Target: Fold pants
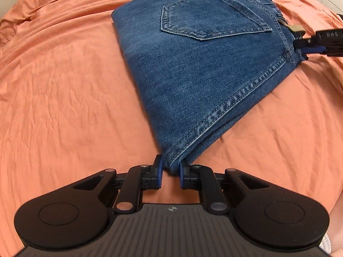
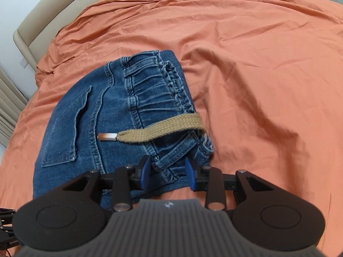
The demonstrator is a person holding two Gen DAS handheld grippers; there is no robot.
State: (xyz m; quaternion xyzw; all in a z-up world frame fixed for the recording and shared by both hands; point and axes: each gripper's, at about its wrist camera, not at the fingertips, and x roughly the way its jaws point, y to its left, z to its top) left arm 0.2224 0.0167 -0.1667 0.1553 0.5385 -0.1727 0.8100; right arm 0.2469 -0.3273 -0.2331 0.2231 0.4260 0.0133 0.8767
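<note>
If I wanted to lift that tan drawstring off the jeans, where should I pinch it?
Pinch the tan drawstring mid-length, coming from above. It lies flat and loose across the jeans, while its far end tucks into the gathered waistband, and its metal tip looks slippery.

Bare orange bed sheet (image 1: 64, 85) is lying open left of the left tongs (image 1: 170, 171) and right of the right tongs (image 2: 168, 171); only the folded jeans (image 1: 203, 64) are blocking ahead of both.
</note>
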